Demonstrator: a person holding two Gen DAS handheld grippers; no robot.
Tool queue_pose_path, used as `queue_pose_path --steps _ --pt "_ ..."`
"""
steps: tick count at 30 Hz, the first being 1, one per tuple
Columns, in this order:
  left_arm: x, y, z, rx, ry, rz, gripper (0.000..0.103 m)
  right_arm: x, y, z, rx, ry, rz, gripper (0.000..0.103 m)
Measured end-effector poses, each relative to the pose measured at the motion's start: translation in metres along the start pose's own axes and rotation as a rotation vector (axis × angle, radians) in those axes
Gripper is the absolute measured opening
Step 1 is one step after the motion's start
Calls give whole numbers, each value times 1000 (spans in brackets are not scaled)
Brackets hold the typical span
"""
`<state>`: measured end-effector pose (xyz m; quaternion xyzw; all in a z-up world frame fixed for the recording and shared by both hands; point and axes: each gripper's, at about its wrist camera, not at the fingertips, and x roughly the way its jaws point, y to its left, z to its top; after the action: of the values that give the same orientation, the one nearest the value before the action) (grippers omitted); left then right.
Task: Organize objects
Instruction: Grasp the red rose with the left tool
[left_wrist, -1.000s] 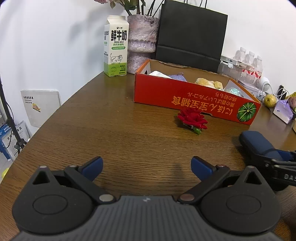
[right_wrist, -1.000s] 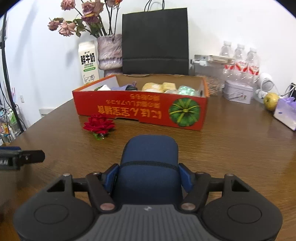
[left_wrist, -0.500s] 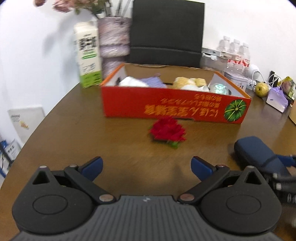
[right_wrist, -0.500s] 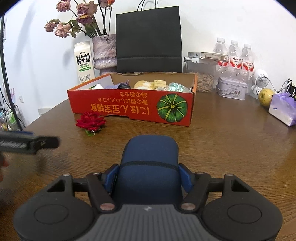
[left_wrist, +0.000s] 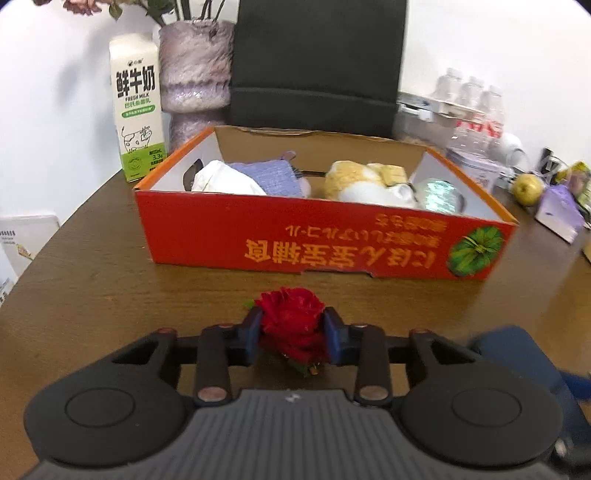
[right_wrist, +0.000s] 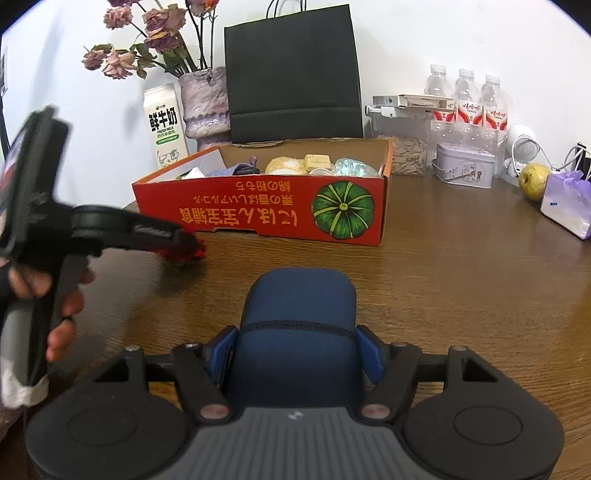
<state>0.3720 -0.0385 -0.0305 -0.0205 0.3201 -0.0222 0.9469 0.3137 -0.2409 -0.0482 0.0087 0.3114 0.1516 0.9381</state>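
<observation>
My left gripper (left_wrist: 293, 334) is shut on a red artificial rose (left_wrist: 291, 317) just above the brown table, in front of the red cardboard box (left_wrist: 325, 240). In the right wrist view the same gripper (right_wrist: 184, 242) shows side-on at the left with the rose (right_wrist: 192, 253) at its tip. My right gripper (right_wrist: 297, 354) is shut on a dark blue zipped case (right_wrist: 301, 310), which also shows at the lower right of the left wrist view (left_wrist: 517, 347). The box (right_wrist: 266, 210) holds a white cloth, a purple cloth, a plush toy and a shiny wrapped item.
Behind the box stand a milk carton (left_wrist: 136, 122), a vase of dried flowers (right_wrist: 205, 103) and a black paper bag (right_wrist: 293, 74). To the right are water bottles (right_wrist: 467, 99), a tin (right_wrist: 463, 170), an apple (right_wrist: 532, 181) and a purple bag (right_wrist: 567, 203).
My left gripper moved forward to the rose and closed on it; it was open before. The right gripper still holds the blue case and has drawn back slightly from the box.
</observation>
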Motion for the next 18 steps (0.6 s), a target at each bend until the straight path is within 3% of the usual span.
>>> queue_pose_path --steps 8,18 --pt "-64 1 -44 47 -37 -27 34 -3 3 0 -12 -14 7 67" --pt "-89 12 -70 2 -57 6 34 -10 14 -2 -63 -42 20 67"
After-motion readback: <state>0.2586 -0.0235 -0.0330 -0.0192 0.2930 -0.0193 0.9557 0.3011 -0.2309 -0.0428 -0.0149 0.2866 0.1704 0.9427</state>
